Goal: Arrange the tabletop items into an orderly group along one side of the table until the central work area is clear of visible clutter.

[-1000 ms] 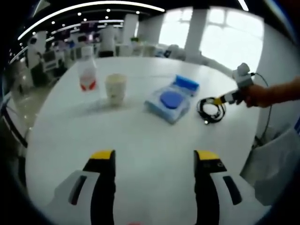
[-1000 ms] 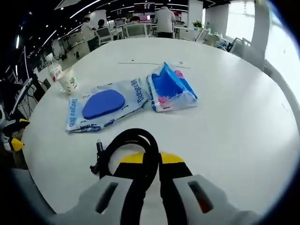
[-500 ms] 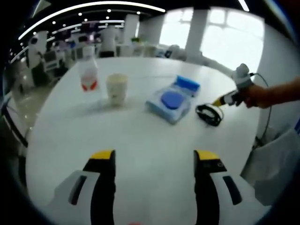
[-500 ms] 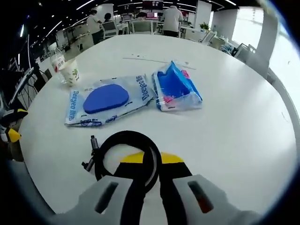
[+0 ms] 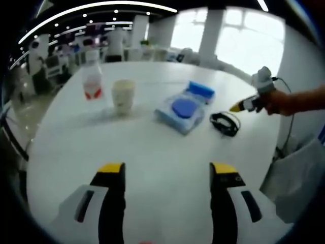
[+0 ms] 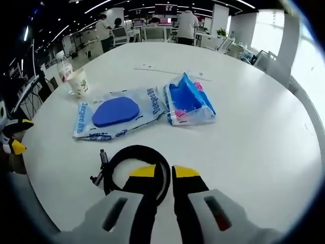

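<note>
My right gripper [image 6: 164, 173] has its jaws close together on the near arc of a black cable coil [image 6: 134, 150], which lies flat on the round white table [image 6: 244, 137]. In the left gripper view the same coil [image 5: 225, 123] rests just under that gripper [image 5: 237, 107], held by a hand. My left gripper [image 5: 167, 172] stands open over bare table near the front edge. A clear pouch with a blue oval [image 6: 114, 112] and a blue tissue pack [image 6: 188, 99] lie beyond the coil. A paper cup [image 5: 123, 95] and a plastic bottle [image 5: 92, 81] stand at the far left.
Behind the table is an open office with desks, chairs and people [image 6: 188, 23] standing. Bright windows [image 5: 244, 40] line the right side. A thin cord [image 5: 290, 117] trails off the table's right edge. The left gripper's yellow tips [image 6: 12, 145] show at the left edge.
The cable coil hung from my right gripper a second ago; it now rests flat on the table. The left gripper has stayed still.
</note>
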`<action>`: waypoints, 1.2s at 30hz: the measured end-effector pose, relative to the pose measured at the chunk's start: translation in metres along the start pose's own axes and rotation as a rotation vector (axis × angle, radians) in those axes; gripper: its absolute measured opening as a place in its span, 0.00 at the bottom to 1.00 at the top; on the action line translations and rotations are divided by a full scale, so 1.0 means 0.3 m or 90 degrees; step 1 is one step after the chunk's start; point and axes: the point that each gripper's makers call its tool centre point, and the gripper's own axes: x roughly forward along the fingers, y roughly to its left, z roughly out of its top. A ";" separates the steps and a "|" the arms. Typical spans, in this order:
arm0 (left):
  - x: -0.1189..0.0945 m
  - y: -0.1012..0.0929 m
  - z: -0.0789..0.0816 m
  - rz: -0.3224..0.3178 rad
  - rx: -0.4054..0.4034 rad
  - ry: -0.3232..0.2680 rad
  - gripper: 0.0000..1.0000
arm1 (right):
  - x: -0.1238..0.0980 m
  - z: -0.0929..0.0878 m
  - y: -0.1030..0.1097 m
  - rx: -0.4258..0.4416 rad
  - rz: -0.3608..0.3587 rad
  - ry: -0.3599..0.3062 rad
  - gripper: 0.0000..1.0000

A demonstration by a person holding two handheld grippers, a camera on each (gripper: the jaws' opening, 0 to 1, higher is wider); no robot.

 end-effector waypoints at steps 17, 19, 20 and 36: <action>0.222 -0.108 0.115 -0.019 -0.021 0.004 0.62 | 0.028 0.142 0.026 -0.005 0.044 -0.042 0.20; 0.248 -0.106 0.127 -0.006 -0.038 -0.003 0.62 | 0.043 0.138 0.035 -0.008 0.058 -0.035 0.23; 0.260 -0.105 0.129 -0.003 -0.053 -0.002 0.61 | 0.053 0.131 0.037 -0.010 0.063 -0.026 0.25; 0.445 -0.139 0.130 0.011 -0.165 0.013 0.54 | 0.173 0.152 0.012 -0.018 0.095 0.015 0.36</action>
